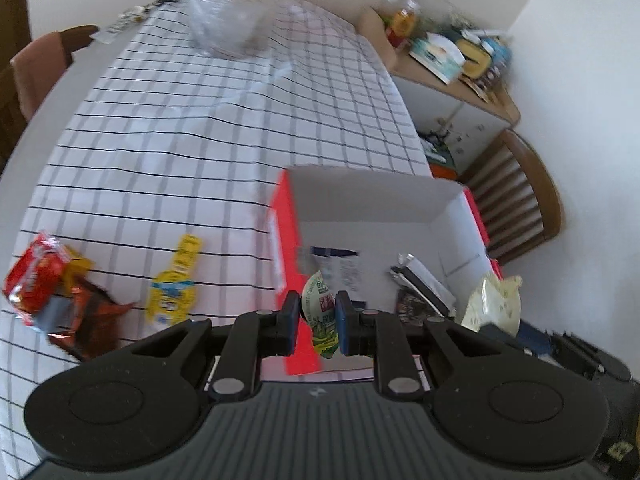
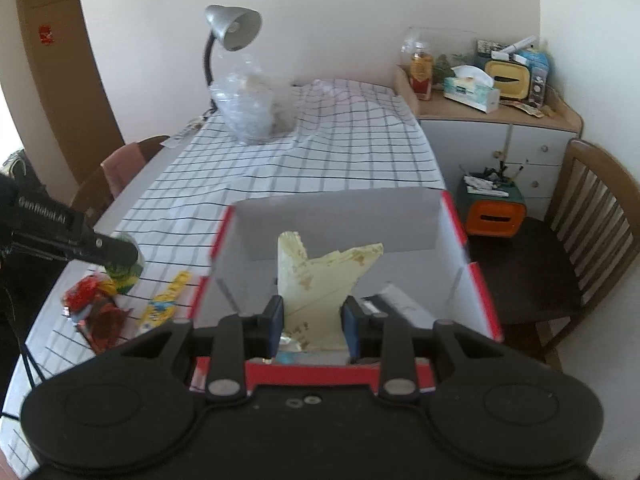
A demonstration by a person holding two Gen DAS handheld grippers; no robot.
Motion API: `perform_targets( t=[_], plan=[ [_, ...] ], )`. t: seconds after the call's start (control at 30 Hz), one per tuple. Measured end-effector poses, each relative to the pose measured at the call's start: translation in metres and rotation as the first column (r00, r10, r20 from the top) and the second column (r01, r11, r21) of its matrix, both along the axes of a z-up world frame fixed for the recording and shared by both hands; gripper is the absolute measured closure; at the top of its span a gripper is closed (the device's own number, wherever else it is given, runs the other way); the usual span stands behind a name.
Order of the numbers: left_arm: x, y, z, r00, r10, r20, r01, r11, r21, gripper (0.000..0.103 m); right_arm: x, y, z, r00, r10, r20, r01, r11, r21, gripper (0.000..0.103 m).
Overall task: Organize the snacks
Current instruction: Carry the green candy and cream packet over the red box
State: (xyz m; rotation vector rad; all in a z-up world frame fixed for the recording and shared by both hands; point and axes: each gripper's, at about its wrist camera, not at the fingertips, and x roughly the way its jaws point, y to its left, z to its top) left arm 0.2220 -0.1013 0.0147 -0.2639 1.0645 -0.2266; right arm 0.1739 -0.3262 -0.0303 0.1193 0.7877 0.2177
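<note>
Left wrist view looks down on a long table under a white cloth with thin dark grid lines [image 1: 192, 128]. Just beyond both tongs sits an open cardboard box, red outside and white inside [image 1: 372, 204]; on its floor lie a white packet with a dark blue band [image 1: 340, 266] and a silvery foil packet [image 1: 424, 288].

To the left tongs' left, loose on the cloth, lie a crumpled red and orange wrapper pile [image 1: 52, 284] and a yellow and blue sachet [image 1: 172, 292].

The left tongs [image 1: 318, 318] are nearly closed, pinching a small green and white printed pouch [image 1: 322, 316] at the box's near edge. The right tongs [image 2: 311, 322] are clamped on a pale yellow crinkled bag [image 2: 316, 276] above the box's interior.

Both packets look light, soft and crushable, probably slick; a pinch on a flat sealed edge seems safest.
</note>
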Motion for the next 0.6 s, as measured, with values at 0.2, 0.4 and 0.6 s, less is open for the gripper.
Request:
perform_targets(
  t=[0.2, 0.4, 0.6],
  plan=[
    [0.016, -0.049, -0.018, 0.999, -0.039, -0.029, 0.040, 0.999, 0.030, 0.085, 0.025, -0.029, -0.019, 1.000, -0.026, -0.013, 0.025, 0.998, -0.063, 0.073],
    [0.039, -0.078, -0.042, 0.996, -0.068, -0.060, 0.071, 0.996, 0.044, 0.085, 0.053, -0.047, -0.041, 0.998, -0.038, -0.053, 0.033, 0.996, -0.084, 0.073],
    [0.065, -0.095, -0.068, 0.990, -0.081, -0.111, 0.089, 0.994, 0.071, 0.085, 0.077, -0.044, -0.065, 0.993, 0.001, -0.119, -0.014, 0.994, -0.107, 0.073]
  ],
)
